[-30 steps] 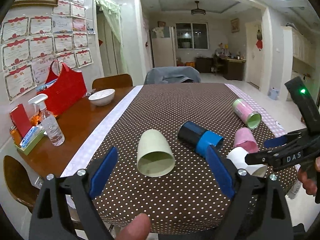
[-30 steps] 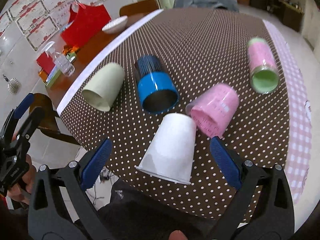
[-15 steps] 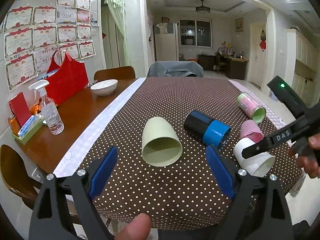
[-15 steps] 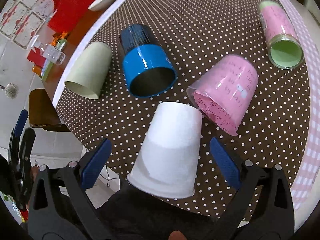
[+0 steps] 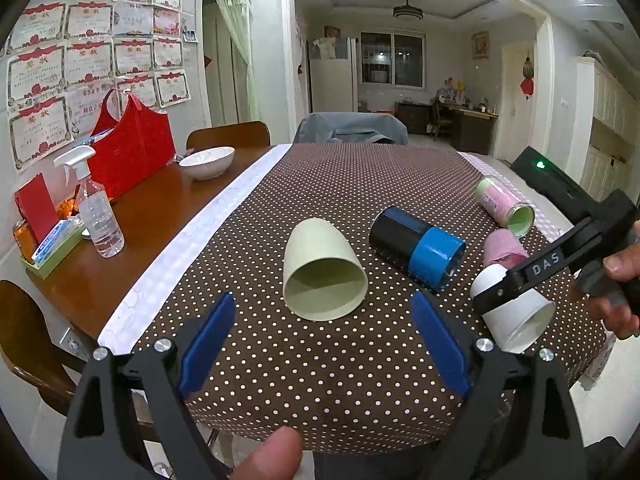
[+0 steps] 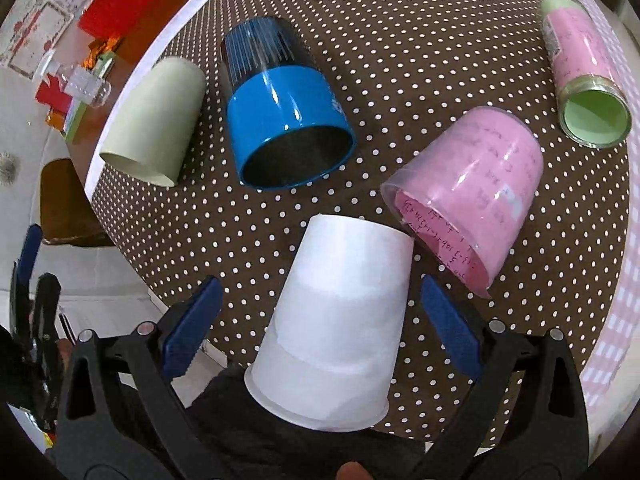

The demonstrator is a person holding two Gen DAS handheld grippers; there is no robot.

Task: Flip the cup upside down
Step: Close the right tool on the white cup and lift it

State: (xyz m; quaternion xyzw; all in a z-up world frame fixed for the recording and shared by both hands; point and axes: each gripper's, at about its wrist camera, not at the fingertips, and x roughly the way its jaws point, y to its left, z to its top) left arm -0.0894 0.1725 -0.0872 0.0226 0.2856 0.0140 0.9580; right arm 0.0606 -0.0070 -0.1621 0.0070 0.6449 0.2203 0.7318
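Observation:
Several cups lie on their sides on the dotted brown tablecloth (image 5: 340, 184). A white paper cup (image 6: 340, 320) lies near the table's front edge, mouth toward me. My right gripper (image 6: 320, 320) is open, its blue pads on either side of this cup without touching it; the cup also shows in the left wrist view (image 5: 516, 316). A pale green cup (image 5: 320, 272) lies ahead of my left gripper (image 5: 320, 344), which is open and empty above the front edge. A blue and black cup (image 5: 416, 252), a pink cup (image 6: 468, 208) and a pink and green tumbler (image 6: 584, 76) lie beyond.
On the bare wood at the left stand a spray bottle (image 5: 98, 216), a red bag (image 5: 128, 148), a white bowl (image 5: 206, 162) and a small tray of items (image 5: 44, 240). Chairs (image 5: 228, 136) stand at the far end and the left side.
My right gripper has moved down and forward, so the white cup now lies between its open pads. My left gripper has drifted slightly closer to the pale green cup.

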